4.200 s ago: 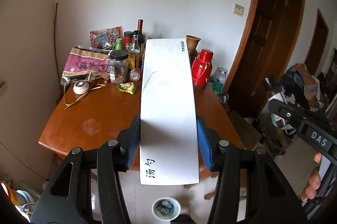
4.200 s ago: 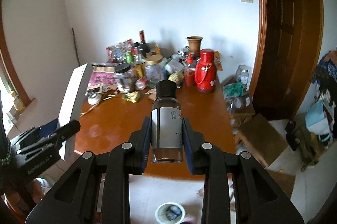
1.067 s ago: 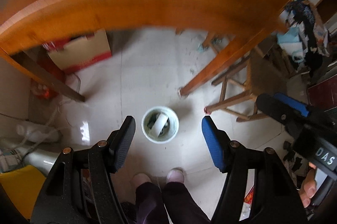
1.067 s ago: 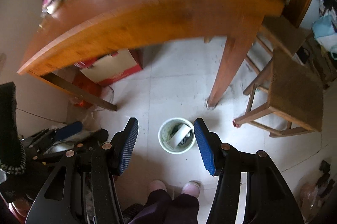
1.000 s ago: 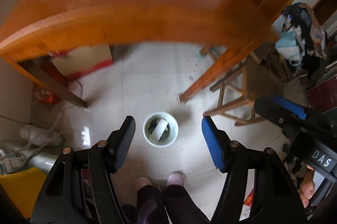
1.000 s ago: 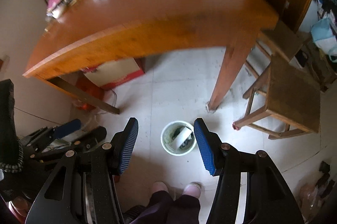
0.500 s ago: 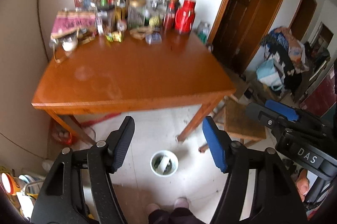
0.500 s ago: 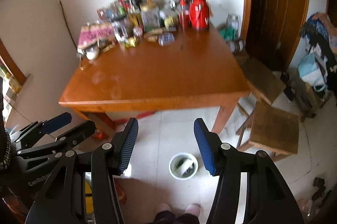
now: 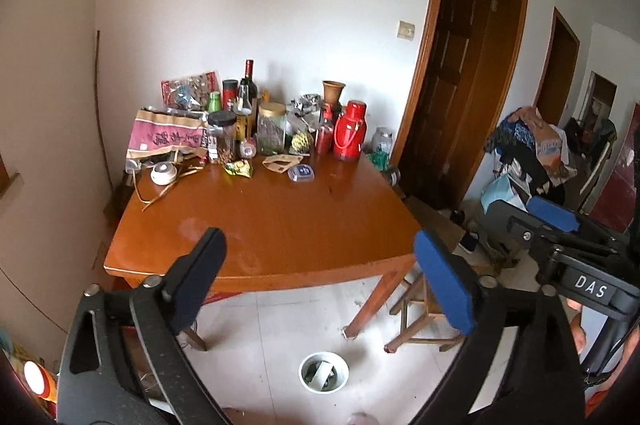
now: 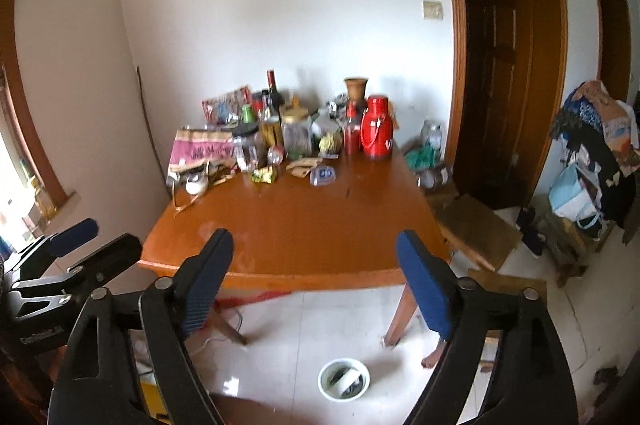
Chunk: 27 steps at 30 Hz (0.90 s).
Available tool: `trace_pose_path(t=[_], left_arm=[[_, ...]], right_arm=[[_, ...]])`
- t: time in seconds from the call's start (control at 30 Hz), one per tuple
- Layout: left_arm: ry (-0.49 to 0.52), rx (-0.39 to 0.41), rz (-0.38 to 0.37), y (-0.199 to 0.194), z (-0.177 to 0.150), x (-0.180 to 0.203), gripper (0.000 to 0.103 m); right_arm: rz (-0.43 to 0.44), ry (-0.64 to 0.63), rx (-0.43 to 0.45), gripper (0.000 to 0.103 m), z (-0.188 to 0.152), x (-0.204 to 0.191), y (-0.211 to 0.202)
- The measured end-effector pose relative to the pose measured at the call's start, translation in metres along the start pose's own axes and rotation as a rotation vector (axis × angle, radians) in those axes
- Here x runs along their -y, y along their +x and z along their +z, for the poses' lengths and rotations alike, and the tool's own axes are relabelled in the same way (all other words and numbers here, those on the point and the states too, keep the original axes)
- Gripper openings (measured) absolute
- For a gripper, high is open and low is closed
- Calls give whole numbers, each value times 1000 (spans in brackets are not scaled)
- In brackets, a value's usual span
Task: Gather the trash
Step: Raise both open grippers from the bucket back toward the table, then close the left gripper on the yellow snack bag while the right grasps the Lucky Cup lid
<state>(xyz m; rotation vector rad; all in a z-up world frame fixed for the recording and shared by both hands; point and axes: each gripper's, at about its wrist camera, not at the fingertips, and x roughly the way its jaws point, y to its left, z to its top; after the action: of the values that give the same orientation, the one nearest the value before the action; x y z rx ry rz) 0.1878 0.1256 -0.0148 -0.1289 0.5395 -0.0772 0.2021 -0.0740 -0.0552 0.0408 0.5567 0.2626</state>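
Standing back from the wooden table (image 9: 280, 221), both grippers are pointing at it from above the floor. The left gripper (image 9: 320, 285) is holding its fingers (image 9: 444, 289) spread wide with nothing between them, and the right gripper (image 10: 316, 285) is showing the same wide, empty gap between its blue-padded fingers (image 10: 424, 289). In the left view the right gripper's body is reaching in at the right edge, and white letters reading "DAS" (image 9: 591, 289) are showing on it.

Down on the pale tiled floor, near the table's front leg, a small white bucket (image 9: 323, 372) is sitting with trash (image 9: 320, 373) inside, a pale rolled piece among darker scraps.

The far end of the table is crowding with things against the wall: a red thermos (image 9: 349, 136), a dark wine bottle (image 9: 249, 93), a glass jar with a gold lid (image 9: 272, 129), a black-lidded jar (image 9: 221, 137) and a pink bag (image 9: 164, 139) printed with Chinese characters too small to read. A green-yellow wrapper (image 9: 239, 169), a brown paper packet (image 9: 282, 163) and a small clear blue box (image 9: 301, 172) are lying just in front of them. A wooden stool (image 10: 476, 229) is standing beside the table's right edge.
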Motion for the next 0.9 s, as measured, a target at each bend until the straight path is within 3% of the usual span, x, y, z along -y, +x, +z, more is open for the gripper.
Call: trace_pose_path(t=[0.07, 0.37, 0.9], left_arm=[[-6, 6, 6, 3, 3, -2, 99], [-29, -12, 52, 49, 20, 3, 99], [-69, 25, 137, 184, 113, 56, 99]], right_arm=[[1, -3, 27, 93, 3, 2, 2], [7, -20, 29, 94, 23, 27, 35], [118, -107, 21, 94, 118, 93, 134]])
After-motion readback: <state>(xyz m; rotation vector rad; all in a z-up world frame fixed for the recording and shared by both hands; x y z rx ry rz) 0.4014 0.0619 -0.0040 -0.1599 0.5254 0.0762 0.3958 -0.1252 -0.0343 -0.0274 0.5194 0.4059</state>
